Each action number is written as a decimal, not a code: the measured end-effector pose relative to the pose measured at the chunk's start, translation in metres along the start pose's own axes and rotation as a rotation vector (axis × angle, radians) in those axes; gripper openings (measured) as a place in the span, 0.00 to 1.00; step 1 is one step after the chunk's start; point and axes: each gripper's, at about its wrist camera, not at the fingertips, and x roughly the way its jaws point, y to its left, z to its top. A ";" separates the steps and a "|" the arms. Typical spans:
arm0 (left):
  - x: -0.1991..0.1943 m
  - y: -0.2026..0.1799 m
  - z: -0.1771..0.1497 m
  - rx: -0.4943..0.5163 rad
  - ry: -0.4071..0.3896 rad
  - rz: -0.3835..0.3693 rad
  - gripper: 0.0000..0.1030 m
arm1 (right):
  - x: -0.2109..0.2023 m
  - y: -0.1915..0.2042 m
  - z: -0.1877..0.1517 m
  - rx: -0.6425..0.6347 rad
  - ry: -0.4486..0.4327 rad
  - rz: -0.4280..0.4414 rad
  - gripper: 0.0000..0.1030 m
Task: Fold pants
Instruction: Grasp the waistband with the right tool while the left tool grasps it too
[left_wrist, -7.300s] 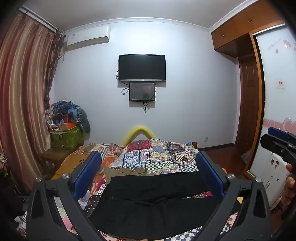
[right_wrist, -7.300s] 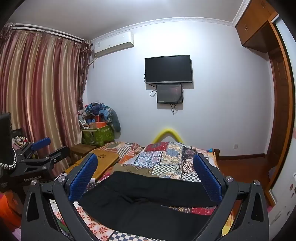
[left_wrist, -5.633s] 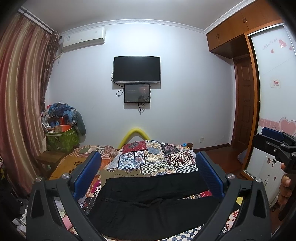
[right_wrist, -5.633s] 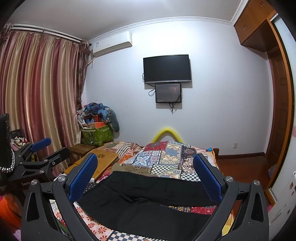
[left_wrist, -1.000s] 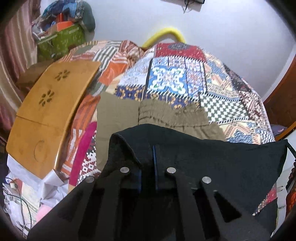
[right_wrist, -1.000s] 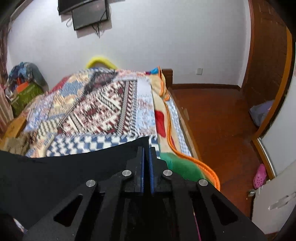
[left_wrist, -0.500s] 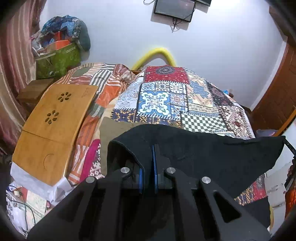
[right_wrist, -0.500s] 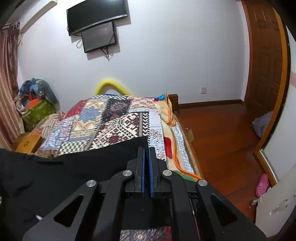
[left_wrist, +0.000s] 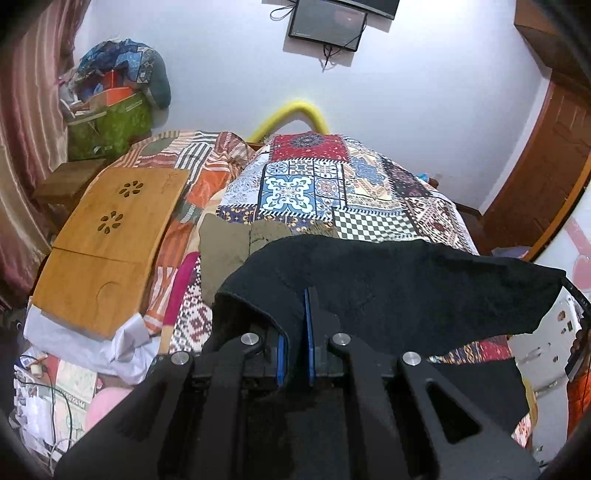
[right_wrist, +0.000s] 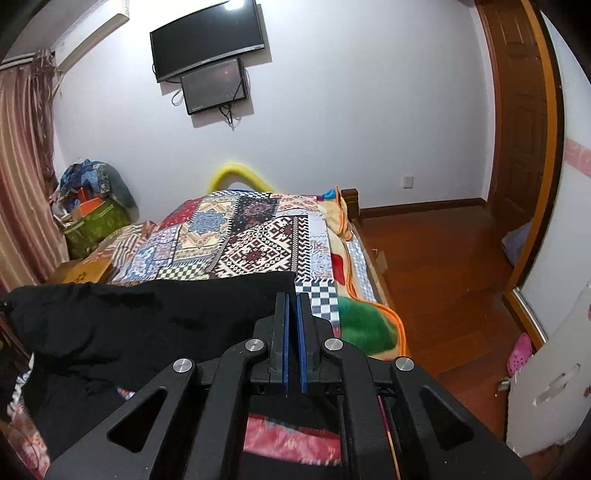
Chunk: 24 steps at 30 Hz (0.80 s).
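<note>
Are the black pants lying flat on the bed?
No, the black pants hang lifted above the quilt, pinched by the left gripper.

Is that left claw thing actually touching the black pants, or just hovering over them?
Touching. In the left wrist view the left gripper is closed with the black pants pinched between its blue pads, and the fabric drapes from it, lifted above the patchwork quilt.

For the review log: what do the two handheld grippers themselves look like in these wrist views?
Both match. The left gripper and right gripper have matte black angular linkage arms with triangular cut-outs and round silver pivot bolts. Each carries two narrow black fingers lined with blue pads. No cables, markings or sleeves are visible on them.
</note>
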 end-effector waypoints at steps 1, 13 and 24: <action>-0.005 0.000 -0.004 0.000 -0.002 -0.002 0.08 | -0.006 0.001 -0.003 0.002 -0.003 0.005 0.03; -0.044 0.014 -0.070 -0.008 0.019 0.018 0.08 | -0.043 -0.004 -0.038 0.031 0.000 0.005 0.03; -0.036 0.034 -0.134 -0.047 0.092 0.050 0.08 | -0.058 -0.011 -0.090 0.091 0.041 0.011 0.03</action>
